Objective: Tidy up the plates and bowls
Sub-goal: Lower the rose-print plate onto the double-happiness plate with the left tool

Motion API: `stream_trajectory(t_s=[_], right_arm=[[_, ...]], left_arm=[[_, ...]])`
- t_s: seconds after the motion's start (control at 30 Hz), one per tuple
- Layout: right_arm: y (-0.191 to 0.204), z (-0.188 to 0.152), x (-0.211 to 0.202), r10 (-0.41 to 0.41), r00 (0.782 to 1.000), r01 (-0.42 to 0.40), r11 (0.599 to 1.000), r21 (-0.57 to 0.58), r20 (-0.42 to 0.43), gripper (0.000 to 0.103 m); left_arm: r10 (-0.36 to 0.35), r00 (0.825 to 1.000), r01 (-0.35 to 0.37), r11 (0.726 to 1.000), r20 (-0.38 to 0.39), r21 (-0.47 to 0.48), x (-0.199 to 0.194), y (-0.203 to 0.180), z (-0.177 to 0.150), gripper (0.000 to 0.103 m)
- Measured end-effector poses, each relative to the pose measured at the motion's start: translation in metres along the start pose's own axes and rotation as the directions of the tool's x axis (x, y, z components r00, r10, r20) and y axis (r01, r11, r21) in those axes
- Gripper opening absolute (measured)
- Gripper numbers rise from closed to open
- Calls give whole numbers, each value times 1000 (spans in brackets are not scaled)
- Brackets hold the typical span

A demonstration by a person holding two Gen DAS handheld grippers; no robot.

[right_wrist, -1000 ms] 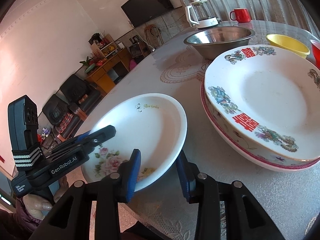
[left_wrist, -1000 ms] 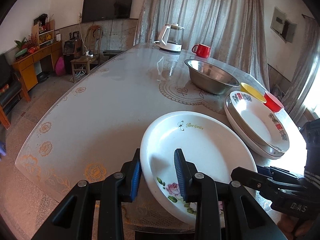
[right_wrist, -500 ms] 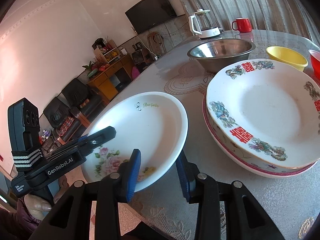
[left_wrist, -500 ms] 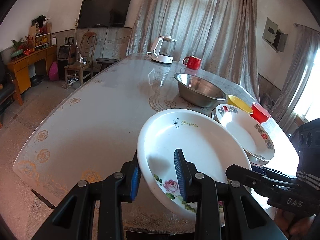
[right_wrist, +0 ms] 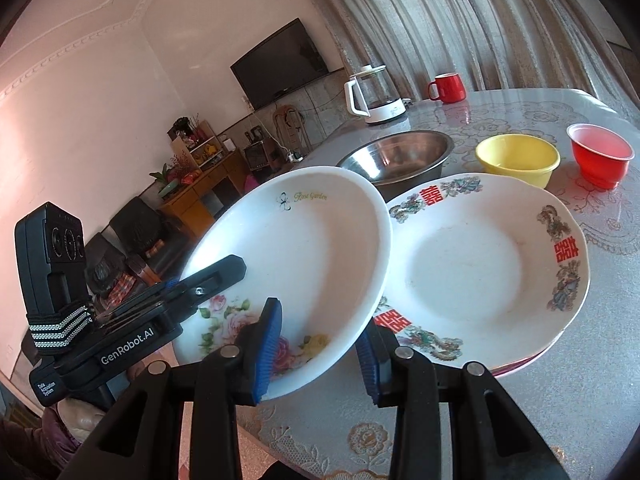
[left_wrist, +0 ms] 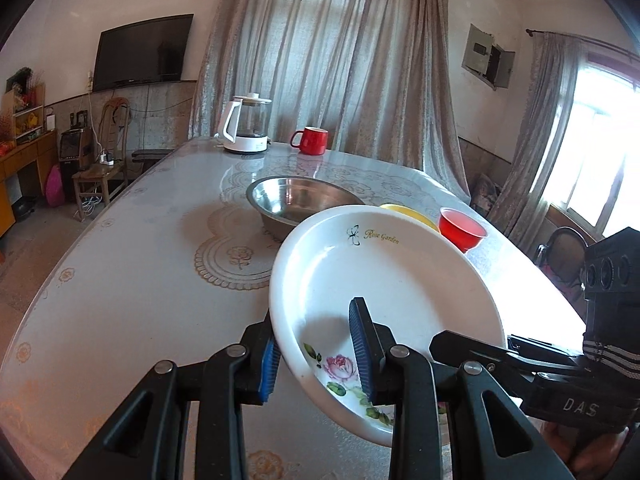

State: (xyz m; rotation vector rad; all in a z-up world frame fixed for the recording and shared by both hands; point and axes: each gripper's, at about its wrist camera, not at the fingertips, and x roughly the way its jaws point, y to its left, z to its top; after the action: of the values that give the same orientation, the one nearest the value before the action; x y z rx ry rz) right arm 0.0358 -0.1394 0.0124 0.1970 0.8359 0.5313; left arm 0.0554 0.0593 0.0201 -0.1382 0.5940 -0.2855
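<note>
A white deep plate with rose print point(left_wrist: 392, 280) point(right_wrist: 304, 248) hangs tilted above the table, held from two sides. My left gripper point(left_wrist: 316, 356) is shut on its near-left rim, one blue pad inside and one under. My right gripper point(right_wrist: 320, 352) is shut on the near rim as well. To the right of it on the table lies a stack of patterned plates with red characters point(right_wrist: 480, 264); the white plate's edge overlaps the stack's left rim. In the left wrist view the white plate hides the stack.
Behind stand a steel bowl point(left_wrist: 296, 196) point(right_wrist: 400, 152), a yellow bowl point(right_wrist: 518, 158), a red bowl point(left_wrist: 462, 228) point(right_wrist: 600, 154), a red mug point(left_wrist: 310, 141) and a kettle point(left_wrist: 246, 124). The table point(left_wrist: 132, 264) carries a lace-patterned cover. A chair stands beyond its left edge.
Both grippers have lifted the white plate off the table and carried it up and toward the patterned stack, which its edge now overlaps. Both grips stay the same.
</note>
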Motion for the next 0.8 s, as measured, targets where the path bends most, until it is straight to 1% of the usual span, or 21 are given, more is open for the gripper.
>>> stream_trajectory(t_s=[0.07,0.17,0.3,0.4,0.6,0.7,0.8], right_arm=[[-10,3,-5,-35,999,35,999,16,8,37],[-27,6,-14,-78,997,77,995,63,18,37],[-47,9,-23,-128,991,125,986,111,23,37],[-59,11,-26,-166,986,162,977,137,18,37],[-78,11,-22,-203,979,203,959,197,-18,37],[-81,13,-18,-217,976,219,956,194,-32,37],[-83,17,-13,-219,974,225,955,194,-49,37]], left_arm=[[-26,1000,27,999,-14,21,13,-12,4,32],[-69,996,70,997,-57,25,32,-27,9,32],[-105,990,109,994,-92,33,52,-44,13,32],[-125,983,129,991,-136,26,69,-50,13,33],[-117,977,125,992,-181,32,88,-57,7,33],[-123,973,125,992,-194,2,93,-51,6,33],[-114,974,114,993,-197,-13,95,-47,4,33]])
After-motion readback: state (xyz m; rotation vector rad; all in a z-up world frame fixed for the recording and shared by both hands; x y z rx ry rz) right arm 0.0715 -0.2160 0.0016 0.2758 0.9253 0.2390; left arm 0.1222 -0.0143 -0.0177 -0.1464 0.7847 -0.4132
